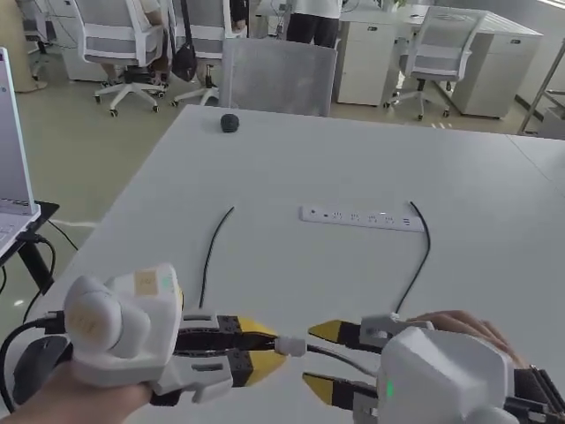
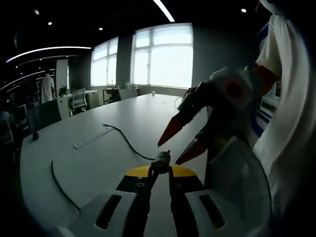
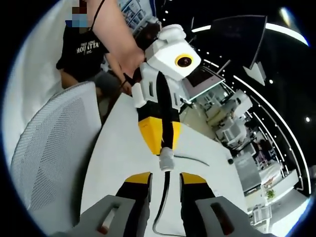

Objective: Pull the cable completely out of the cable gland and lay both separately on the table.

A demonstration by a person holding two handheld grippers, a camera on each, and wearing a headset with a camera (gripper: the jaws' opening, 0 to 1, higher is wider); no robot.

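Two grippers meet tip to tip, low over the near edge of the white table (image 1: 309,159). My left gripper (image 1: 269,346) has its yellow jaws closed tight on the gland (image 1: 290,345) — the small pale fitting sticks out just past the jaw tips, held above the tabletop. From the gland's free end the cable (image 1: 340,357) runs toward my right gripper (image 1: 309,356) and passes between its two jaws. They stand wide apart, one on each side of the cable, and neither touches it as far as I can see. The cable is in the gland, not yet pulled out.

In the left gripper view the gland (image 2: 160,160) sits at the very end of my closed jaws. The right gripper (image 2: 169,152) faces it with its pointed jaws spread. In the right gripper view the left gripper (image 3: 164,150) reaches in from the top with the gland (image 3: 166,160) at its tip. The thin cable (image 3: 164,197) trails back through the gap between my own open jaws.

Farther out on the table lies a white power strip (image 1: 362,218); its black cord (image 1: 422,256) curves back toward me and goes behind the right gripper. A separate black wire (image 1: 212,252) lies loose to the left of the strip, apart from it. A small dark round object (image 1: 229,123) rests near the far edge. A laptop (image 1: 13,177) shows at the left, and office chairs (image 1: 132,44) stand on the floor beyond the table.
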